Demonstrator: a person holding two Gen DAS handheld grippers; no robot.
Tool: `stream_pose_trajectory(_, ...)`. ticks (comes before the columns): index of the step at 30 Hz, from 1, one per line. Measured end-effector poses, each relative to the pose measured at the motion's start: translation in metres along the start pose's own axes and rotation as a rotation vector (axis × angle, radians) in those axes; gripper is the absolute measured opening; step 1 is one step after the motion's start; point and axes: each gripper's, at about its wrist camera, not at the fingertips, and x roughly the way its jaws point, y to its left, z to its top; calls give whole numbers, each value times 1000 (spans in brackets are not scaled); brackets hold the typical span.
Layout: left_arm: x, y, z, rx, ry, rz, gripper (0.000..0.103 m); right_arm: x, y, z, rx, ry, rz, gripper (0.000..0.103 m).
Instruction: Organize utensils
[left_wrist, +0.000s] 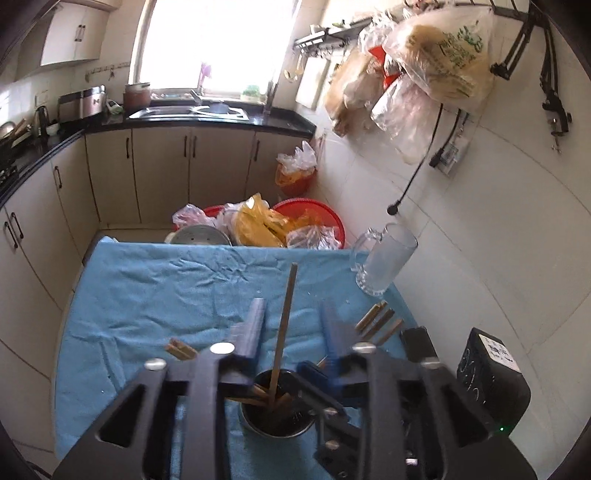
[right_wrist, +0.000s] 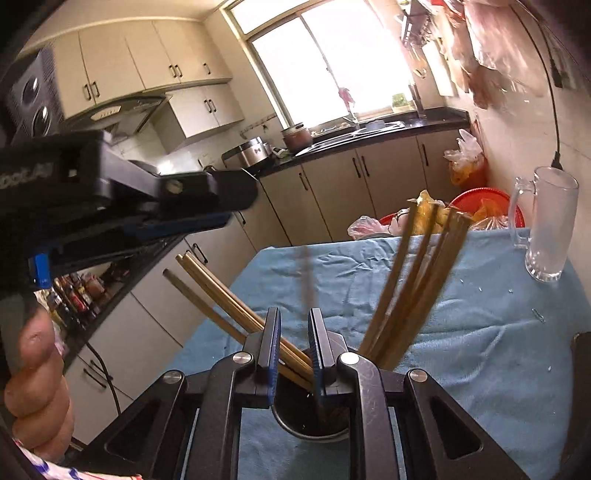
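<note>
Chopsticks standing in a metal cup on a blue-covered table, both grippers just above it.

Wooden chopsticks (right_wrist: 413, 284) lean outward in two fans from the metal cup (left_wrist: 277, 424) at the table's near edge, so their tips splay left and right while their lower ends share the cup. One grey chopstick (left_wrist: 284, 325) stands almost upright in the cup, between the fingers of the left hand-held gripper (left_wrist: 291, 325), whose jaws are parted and not pressing it, likely just letting it drop in. The right hand-held gripper (right_wrist: 293, 343) hovers over the same cup with a narrow gap and nothing gripped. Farther right on the blue cloth (left_wrist: 155, 288) stands an empty glass mug (right_wrist: 546, 232).
</note>
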Motion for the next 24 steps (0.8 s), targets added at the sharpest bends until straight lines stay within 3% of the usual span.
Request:
stream_pose_trajectory(8,-27,-4,-7,-14,-30,12,35,-27,16,-5,-27,-23,-11,26)
stream_pose_trajectory(11,-50,-8,-18,-6,-66,52,47,-46,20,-12,-30,-45,-27,35)
stream_pose_trajectory(13,-70,-10,-33,8,-111,101,61,-61,23,-21,-36,-59,-45,42)
stream_pose_trajectory(15,-91,-11,-54,22,-166,196,81,-75,24,-33,-42,-65,-74,48)
stream_pose_trajectory(17,-108,-13,-74,41,-223,287,91,-87,25,-47,-45,-66,-110,51)
stream_pose_trajectory(21,-138,-15,-114,70,-315,429,103,-103,25,-73,-11,-46,-148,55)
stream_pose_trajectory(24,-160,-18,-142,75,-384,532,103,-115,27,-89,19,-36,-161,56)
